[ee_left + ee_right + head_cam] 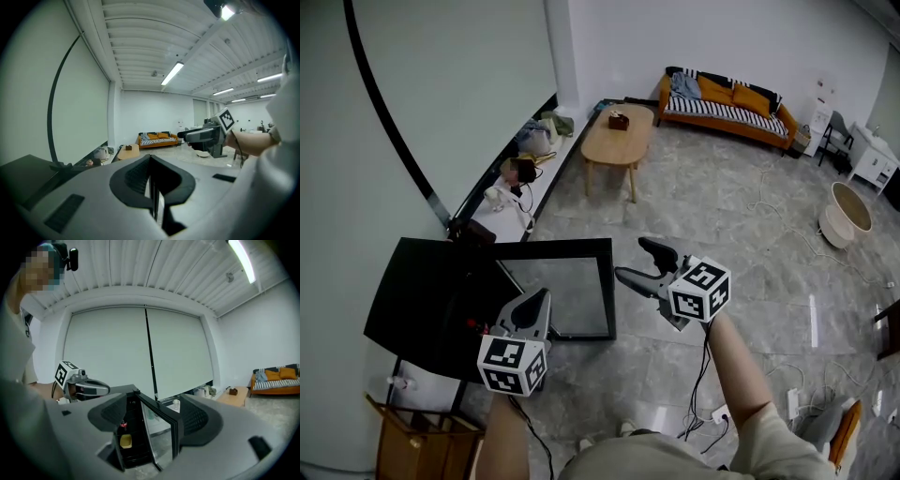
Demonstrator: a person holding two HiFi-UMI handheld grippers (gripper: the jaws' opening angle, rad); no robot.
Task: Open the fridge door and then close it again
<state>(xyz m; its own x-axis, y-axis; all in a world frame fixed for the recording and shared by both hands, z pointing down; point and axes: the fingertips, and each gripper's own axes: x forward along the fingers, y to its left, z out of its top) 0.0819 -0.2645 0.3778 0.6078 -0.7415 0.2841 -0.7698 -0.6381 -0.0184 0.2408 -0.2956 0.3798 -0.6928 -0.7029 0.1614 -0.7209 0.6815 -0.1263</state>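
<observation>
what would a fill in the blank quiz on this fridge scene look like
1. The fridge door stands ____.
2. The left gripper is ____, with nothing in it.
3. The right gripper is ____.

Missing words: open; shut; open

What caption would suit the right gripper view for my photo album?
Open right gripper frames a small black fridge, its glass door standing open, with the shut left gripper at left.

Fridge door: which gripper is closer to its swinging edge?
Right. The right gripper, jaws open, hovers beside the free edge of the fridge door, not touching. The left gripper, shut, is farther toward the hinge side.
</observation>
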